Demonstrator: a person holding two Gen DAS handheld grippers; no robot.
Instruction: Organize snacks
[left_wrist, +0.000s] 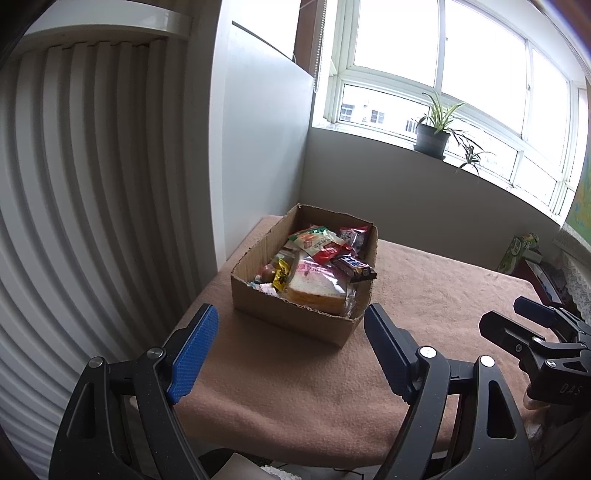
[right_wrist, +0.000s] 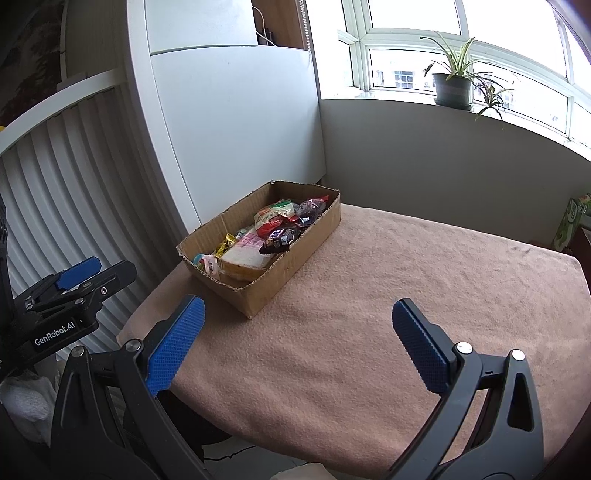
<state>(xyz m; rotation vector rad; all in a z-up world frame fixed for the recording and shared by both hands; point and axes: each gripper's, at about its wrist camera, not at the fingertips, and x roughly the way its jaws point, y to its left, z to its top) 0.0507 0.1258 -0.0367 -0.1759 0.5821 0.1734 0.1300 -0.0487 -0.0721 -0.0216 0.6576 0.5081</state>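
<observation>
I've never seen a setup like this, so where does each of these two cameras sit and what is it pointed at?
Left wrist view: on the left claw, looking down over its open fingers at the cardboard box of snacks; the right claw shows at right.
Right wrist view: on the right claw, open, over the pink cloth; the left claw shows at left.
Shared: box, cloth, potted plant.

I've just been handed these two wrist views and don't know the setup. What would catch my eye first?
The open cardboard box heaped with colourful snack packets, standing at the far left of the table on the pinkish-brown cloth, with a wrapped slice of bread at its near end. In front, the left gripper and right gripper hang open and empty over the cloth. Behind, a potted plant stands on the bright windowsill.
</observation>
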